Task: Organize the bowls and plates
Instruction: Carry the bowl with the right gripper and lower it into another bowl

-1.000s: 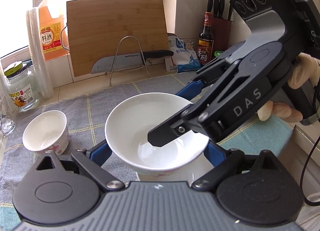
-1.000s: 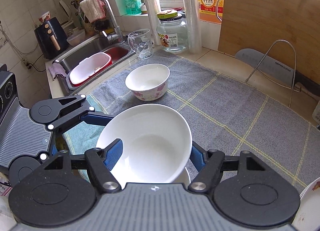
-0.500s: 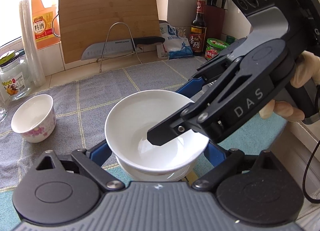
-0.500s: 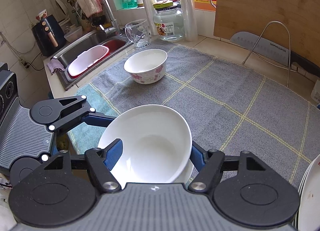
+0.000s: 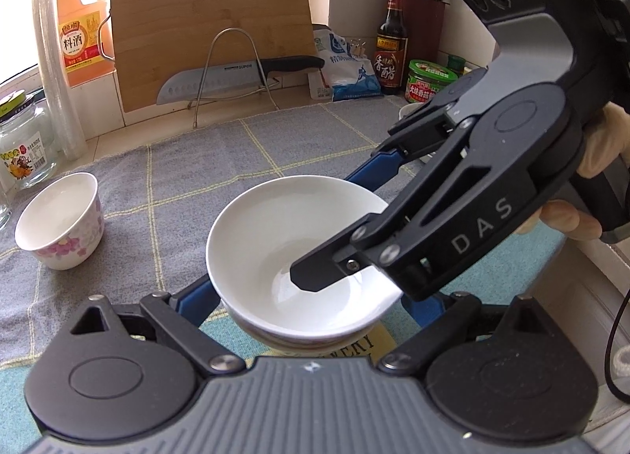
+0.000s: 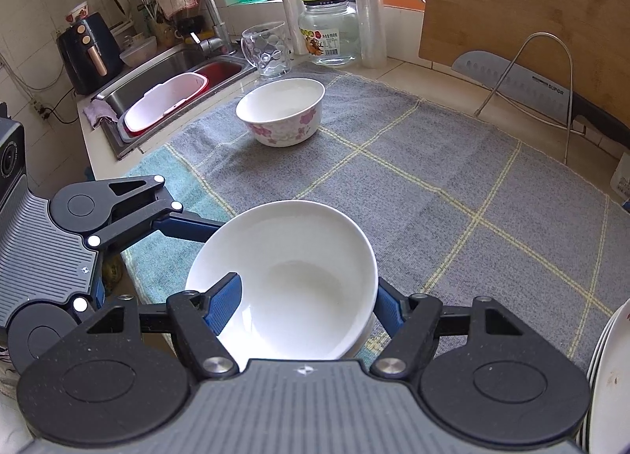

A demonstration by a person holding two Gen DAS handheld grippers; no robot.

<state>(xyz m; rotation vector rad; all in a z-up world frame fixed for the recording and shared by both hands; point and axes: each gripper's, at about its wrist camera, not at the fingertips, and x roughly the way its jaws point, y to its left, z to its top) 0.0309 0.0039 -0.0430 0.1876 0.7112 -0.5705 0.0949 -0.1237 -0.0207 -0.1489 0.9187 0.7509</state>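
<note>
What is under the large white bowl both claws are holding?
Under the white bowl, rims of another bowl show, on a teal mat. How many are stacked is hidden.

Low in the frame: right gripper (image 6: 305, 302), one blue finger (image 6: 224, 306) inside a plain white bowl (image 6: 291, 280), the other outside its rim. Bowl nested on another beneath. At left, left gripper (image 6: 189, 225) reaching to the same bowl. Upper centre: flowered bowl (image 6: 280, 111) on grey checked cloth (image 6: 453, 186). Upper left: sink (image 6: 173, 68). Lower right edge: stacked plates (image 6: 608, 383).
</note>
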